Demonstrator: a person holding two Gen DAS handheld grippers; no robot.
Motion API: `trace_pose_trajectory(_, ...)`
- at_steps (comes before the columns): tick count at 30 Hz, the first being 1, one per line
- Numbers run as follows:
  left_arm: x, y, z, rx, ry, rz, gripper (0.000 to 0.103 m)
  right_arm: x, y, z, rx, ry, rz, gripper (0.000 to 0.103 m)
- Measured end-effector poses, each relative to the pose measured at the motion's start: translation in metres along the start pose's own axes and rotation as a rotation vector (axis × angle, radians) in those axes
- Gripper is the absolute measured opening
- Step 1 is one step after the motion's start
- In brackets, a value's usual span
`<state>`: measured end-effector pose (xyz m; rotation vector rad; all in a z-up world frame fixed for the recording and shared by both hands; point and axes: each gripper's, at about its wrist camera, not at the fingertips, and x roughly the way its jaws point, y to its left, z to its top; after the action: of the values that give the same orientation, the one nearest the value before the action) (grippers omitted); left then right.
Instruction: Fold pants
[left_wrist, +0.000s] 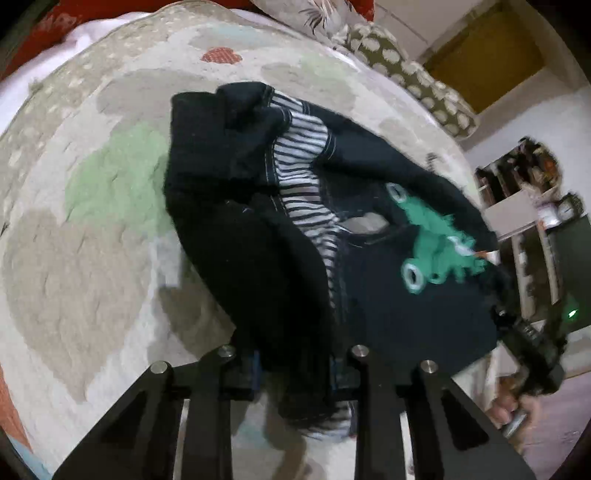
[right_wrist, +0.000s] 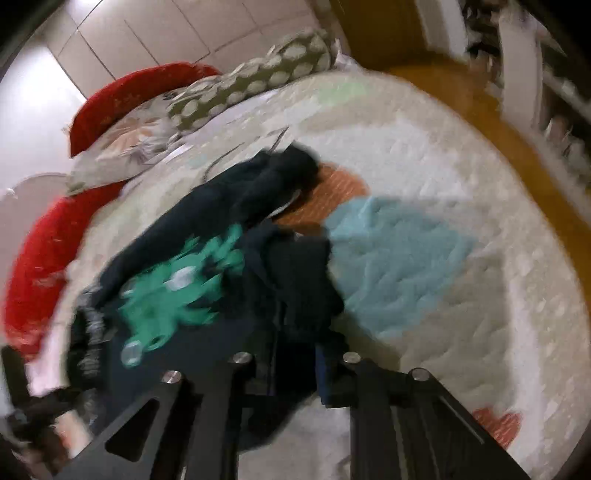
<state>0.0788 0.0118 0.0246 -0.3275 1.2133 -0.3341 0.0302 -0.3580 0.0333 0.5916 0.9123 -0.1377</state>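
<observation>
The pants (left_wrist: 258, 206) are dark navy with a striped lining and a green frog patch (left_wrist: 436, 240). They hang bunched above the quilted bed. My left gripper (left_wrist: 295, 373) is shut on the waistband end of the pants. In the right wrist view, which is blurred, the pants (right_wrist: 229, 266) show the green patch (right_wrist: 173, 291) on the left. My right gripper (right_wrist: 291, 373) is shut on another edge of the pants. The right gripper also shows in the left wrist view (left_wrist: 532, 354) at the far right, held by a hand.
The bed has a quilted cover (left_wrist: 92, 221) with pale heart patches, a teal one (right_wrist: 399, 258) under the right gripper. Patterned pillows (right_wrist: 251, 77) and a red pillow (right_wrist: 122, 96) lie at the head. Shelves (left_wrist: 524, 184) stand beside the bed.
</observation>
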Motion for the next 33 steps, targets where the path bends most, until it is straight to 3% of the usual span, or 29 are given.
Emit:
trace_pose_trajectory(2,-0.017,0.004,-0.010,0.016,-0.025,0.026,0.024,-0.015,-0.001,-0.006,-0.019,-0.008,0.010,0.017)
trace_pose_trajectory(9,-0.073,0.035,-0.067,0.015,-0.053,-0.006,0.024,-0.069,-0.013,-0.051,-0.064,0.013,0.076,0.017)
trace_pose_trajectory(13,-0.074,0.053,-0.106,0.013,-0.047,0.044,0.033,-0.093,-0.015,-0.109,-0.113,0.064,0.096,0.017)
trace_pose_trajectory(15,-0.068,0.065,-0.118,0.004,-0.036,0.047,0.036,-0.095,-0.015,-0.129,-0.149,0.074,0.069,0.025)
trace_pose_trajectory(18,-0.079,0.079,-0.120,-0.020,-0.058,-0.031,0.041,-0.102,-0.026,-0.144,-0.162,0.075,0.069,0.034)
trace_pose_trajectory(21,-0.098,0.083,-0.114,-0.011,-0.133,-0.033,0.046,-0.123,-0.039,-0.126,-0.110,0.021,0.072,0.052)
trace_pose_trajectory(25,-0.116,0.077,-0.111,-0.012,-0.229,0.023,0.051,-0.134,-0.040,-0.070,-0.088,-0.072,0.054,0.054)
trace_pose_trajectory(30,-0.124,0.080,-0.114,-0.051,-0.261,-0.011,0.052,-0.061,-0.015,0.016,-0.056,-0.017,0.028,0.054)
trace_pose_trajectory(33,-0.124,0.084,-0.114,-0.063,-0.259,-0.005,0.053,0.001,0.001,0.060,0.044,0.018,-0.014,0.054)
